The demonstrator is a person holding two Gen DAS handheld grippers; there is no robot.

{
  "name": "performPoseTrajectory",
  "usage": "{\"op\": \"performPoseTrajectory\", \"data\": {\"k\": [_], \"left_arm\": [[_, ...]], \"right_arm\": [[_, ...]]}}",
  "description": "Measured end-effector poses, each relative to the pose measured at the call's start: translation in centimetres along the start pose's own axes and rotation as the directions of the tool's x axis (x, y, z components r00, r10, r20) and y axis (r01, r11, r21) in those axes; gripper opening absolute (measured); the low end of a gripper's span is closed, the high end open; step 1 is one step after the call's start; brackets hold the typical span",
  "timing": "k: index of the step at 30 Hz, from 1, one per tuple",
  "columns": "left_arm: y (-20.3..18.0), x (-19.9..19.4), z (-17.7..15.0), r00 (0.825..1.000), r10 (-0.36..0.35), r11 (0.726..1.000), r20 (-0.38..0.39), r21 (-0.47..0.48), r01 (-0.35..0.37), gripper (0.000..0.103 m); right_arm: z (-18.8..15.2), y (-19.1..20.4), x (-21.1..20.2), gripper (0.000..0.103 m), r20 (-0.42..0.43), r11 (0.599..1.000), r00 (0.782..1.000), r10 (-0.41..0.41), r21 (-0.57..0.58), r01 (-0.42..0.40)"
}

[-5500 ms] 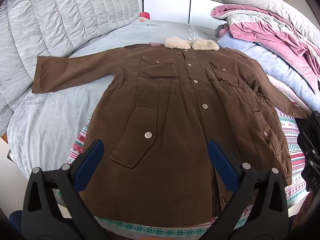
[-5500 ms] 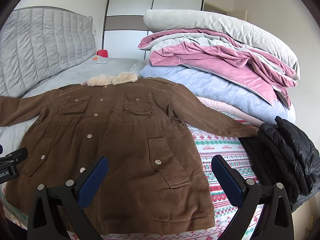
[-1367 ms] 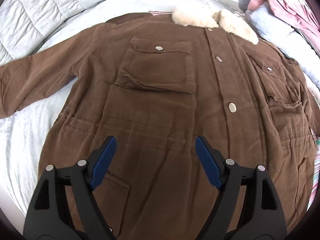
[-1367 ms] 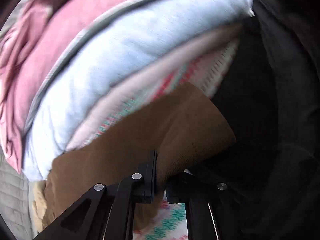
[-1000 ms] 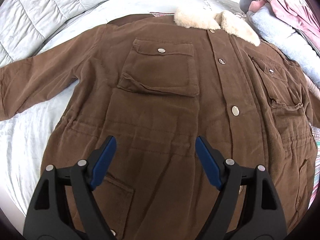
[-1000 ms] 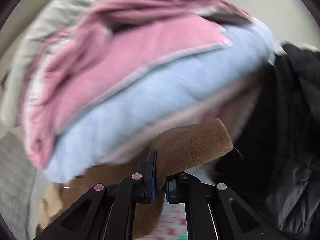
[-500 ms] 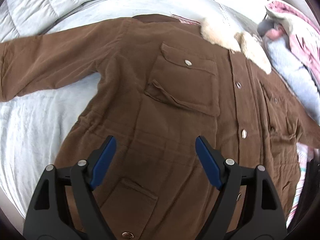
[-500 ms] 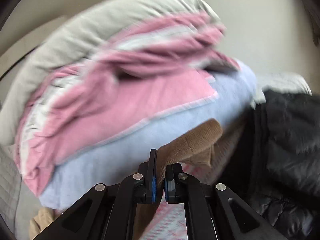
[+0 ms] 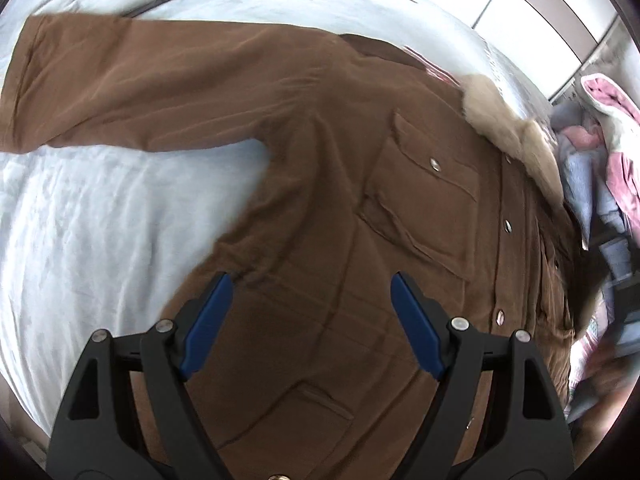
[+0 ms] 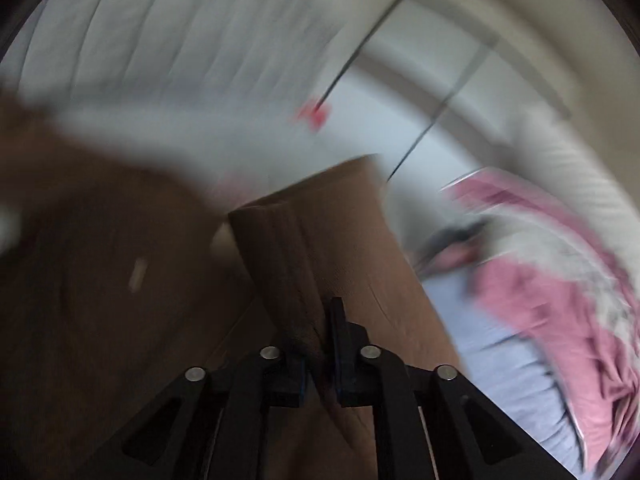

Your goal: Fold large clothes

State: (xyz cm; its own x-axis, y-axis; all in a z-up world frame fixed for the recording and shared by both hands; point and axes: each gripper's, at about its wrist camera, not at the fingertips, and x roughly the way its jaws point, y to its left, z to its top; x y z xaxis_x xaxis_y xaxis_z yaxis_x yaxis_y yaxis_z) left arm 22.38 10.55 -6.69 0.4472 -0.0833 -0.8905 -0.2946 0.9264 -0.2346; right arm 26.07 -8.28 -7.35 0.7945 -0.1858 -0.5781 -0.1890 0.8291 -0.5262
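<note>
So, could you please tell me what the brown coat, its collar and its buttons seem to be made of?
Brown coat: matte, softly napped woven cloth, perhaps brushed cotton or corduroy.
Collar: cream fluffy pile, probably faux fur or fleece.
Buttons: shiny silver rounds, likely metal snaps.

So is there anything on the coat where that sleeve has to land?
Nothing visible. The right gripper is shut on the sleeve, and the coat front lies bare on the bed. The open left gripper hovers over its lower half, so it may need to stay clear.
</note>
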Motion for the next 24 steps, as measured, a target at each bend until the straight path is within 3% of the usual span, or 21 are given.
{"op": "performPoseTrajectory", "data": {"k": [2, 4, 5, 9, 14, 19, 24], "left_arm": [[0.6, 0.0, 0.2, 1.0, 0.002, 1.0, -0.002, -0.018, -0.002, 0.081], [1.1, -0.2, 0.3, 1.0, -0.013, 0.999, -0.002, -0.041, 0.013, 0.081], [1.2, -0.3, 0.4, 1.0, -0.021, 0.999, 0.001, -0.048, 0.021, 0.081], [1.0, -0.5, 0.4, 1.0, -0.016, 0.999, 0.013, -0.036, 0.017, 0.081], [1.1, -0.3, 0.5, 1.0, -0.027, 0.999, -0.001, -0.044, 0.027, 0.081], [1.0, -0.4, 0.6, 1.0, -0.029, 0.999, 0.009, -0.04, 0.03, 0.081], [1.1, -0.4, 0.6, 0.999, -0.033, 0.998, 0.008, -0.05, 0.033, 0.081]], "right_arm": [[-2.2, 5.2, 4.4, 0.01, -0.181, 0.991, 0.983, 0.024, -0.124, -0.047], [-3.2, 6.6, 4.3, 0.015, -0.117, 0.987, 0.991, -0.062, -0.155, 0.044], [-3.3, 6.4, 4.4, 0.017, -0.109, 0.991, 0.993, -0.051, -0.13, 0.036], [-2.8, 2.7, 3.2, 0.017, -0.127, 0.987, 0.979, 0.16, 0.044, -0.155], [-2.7, -0.1, 1.9, 0.018, -0.077, 0.943, 0.952, 0.297, 0.182, -0.28], [-3.1, 1.2, 1.1, 0.014, -0.075, 0.951, 0.958, 0.278, 0.163, -0.263], [-3.8, 1.6, 2.5, 0.012, -0.079, 0.942, 0.949, 0.304, 0.174, -0.287]]}}
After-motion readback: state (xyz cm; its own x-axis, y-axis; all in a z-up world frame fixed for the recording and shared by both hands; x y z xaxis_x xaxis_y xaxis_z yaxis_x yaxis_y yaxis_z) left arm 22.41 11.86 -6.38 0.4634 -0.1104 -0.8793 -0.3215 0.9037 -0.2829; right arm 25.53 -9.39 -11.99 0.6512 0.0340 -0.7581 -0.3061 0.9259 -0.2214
